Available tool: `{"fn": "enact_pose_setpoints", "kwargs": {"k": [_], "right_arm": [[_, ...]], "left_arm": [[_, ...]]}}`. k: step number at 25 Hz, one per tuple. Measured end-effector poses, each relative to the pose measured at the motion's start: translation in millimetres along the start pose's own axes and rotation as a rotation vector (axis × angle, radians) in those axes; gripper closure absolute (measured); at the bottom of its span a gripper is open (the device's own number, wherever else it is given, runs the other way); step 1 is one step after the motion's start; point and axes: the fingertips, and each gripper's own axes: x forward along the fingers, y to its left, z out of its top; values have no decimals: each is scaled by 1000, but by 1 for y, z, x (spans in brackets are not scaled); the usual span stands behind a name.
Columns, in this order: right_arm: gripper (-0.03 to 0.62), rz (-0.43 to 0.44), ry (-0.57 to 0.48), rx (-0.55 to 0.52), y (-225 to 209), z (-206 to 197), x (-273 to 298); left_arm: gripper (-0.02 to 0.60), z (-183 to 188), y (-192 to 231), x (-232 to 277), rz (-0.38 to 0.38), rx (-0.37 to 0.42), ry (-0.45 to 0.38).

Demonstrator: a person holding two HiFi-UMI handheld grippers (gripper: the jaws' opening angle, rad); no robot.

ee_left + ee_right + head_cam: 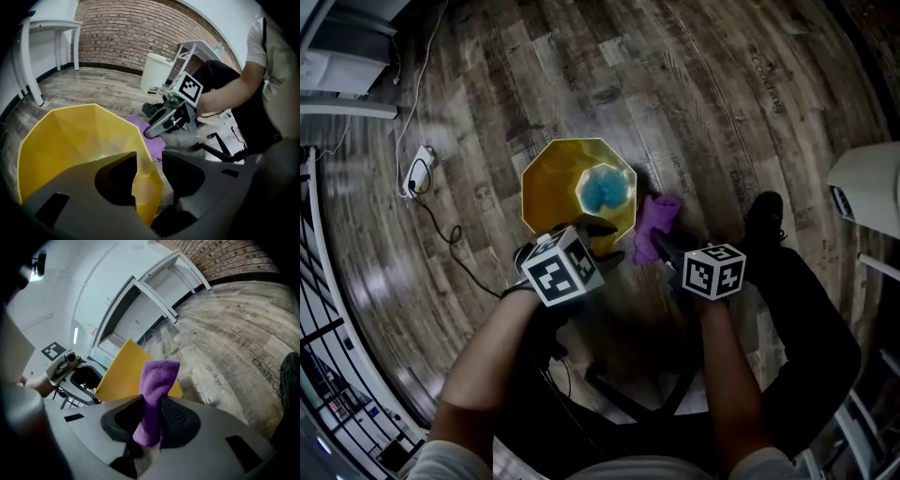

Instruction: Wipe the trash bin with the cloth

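Your left forearm reaches forward and down, and the left gripper (605,241) sits over the near rim of the yellow trash bin (553,183). Its jaws stand apart with the rim's thin wall between them, close to one jaw and clear of the other, so nothing is clamped. The bin stands on the floor right in front of you, its mouth open toward you. Just to its right hangs the purple cloth (656,225), pinched in the closed jaws of your right gripper (661,246), a folded end sticking up past the tips beside the bin's outer wall. Your right forearm is bare and angled down more gently. Underfoot is a dark wooden floor (722,112), with a white power strip (417,171) at far left, and a brick wall (131,33) beyond a white table (47,28).
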Motion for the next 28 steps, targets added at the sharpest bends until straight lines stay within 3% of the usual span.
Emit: {"fn": "enact_pose_setpoints", "kwargs": {"k": [5, 12, 23, 28], "right_arm": [[488, 119, -47, 88, 25, 5, -24], [488, 209, -38, 4, 60, 13, -38], [488, 163, 70, -94, 43, 0, 4], [488, 140, 148, -147, 22, -8, 24]], "left_arm": [[419, -18, -13, 1, -18, 122, 90], [419, -25, -8, 10, 2, 165, 167], [420, -15, 0, 14, 34, 181, 145], [422, -14, 0, 14, 23, 154, 125]]}}
